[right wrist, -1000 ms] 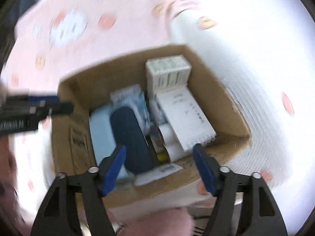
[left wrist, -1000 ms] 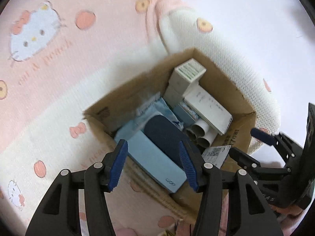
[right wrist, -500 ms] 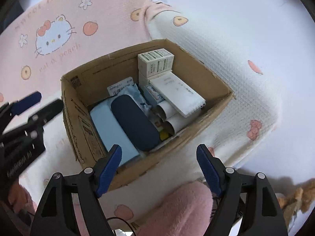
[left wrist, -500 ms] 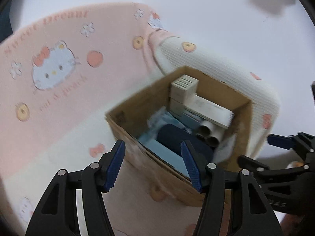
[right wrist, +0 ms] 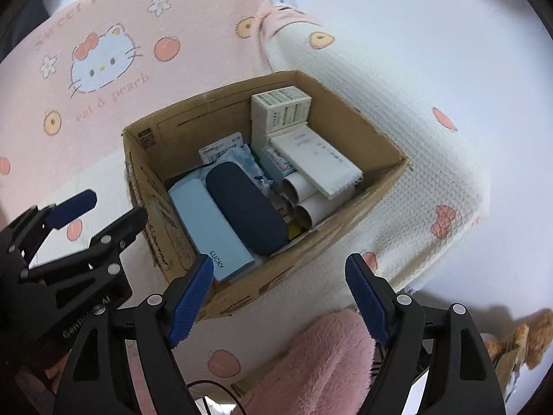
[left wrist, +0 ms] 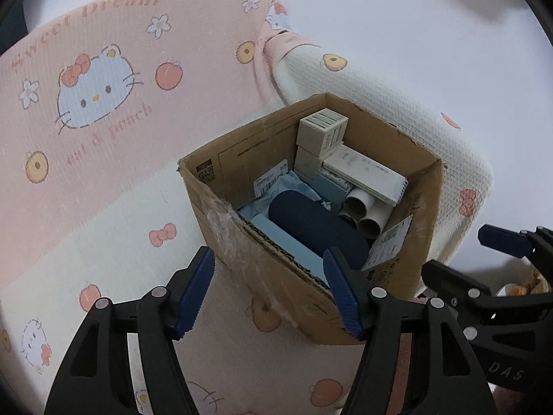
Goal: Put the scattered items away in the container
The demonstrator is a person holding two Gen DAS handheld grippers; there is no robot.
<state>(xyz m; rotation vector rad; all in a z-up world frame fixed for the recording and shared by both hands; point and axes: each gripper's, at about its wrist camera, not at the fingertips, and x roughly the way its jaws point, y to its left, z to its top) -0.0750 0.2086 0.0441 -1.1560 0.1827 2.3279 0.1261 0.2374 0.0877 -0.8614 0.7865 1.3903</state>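
While box sits on pink cartoon blanket, left claw and right claw hang released, white wall behind.

Cardboard box packed full; blanket around it lies bare.

Open-top cardboard box, flaps off, sits upright on the pink-and-cream cat-print blanket, near its edge. Contents packed tight:
- dark navy oval case lying flat on top, middle of box
- light blue flat case marked "LUCKY", just beside the navy one, against the near-left wall
- white carton with green print at the far corner, stacked on another white carton
- long white flat box tilted across two cardboard tubes lying on their sides
- blue patterned packet with white label at the back
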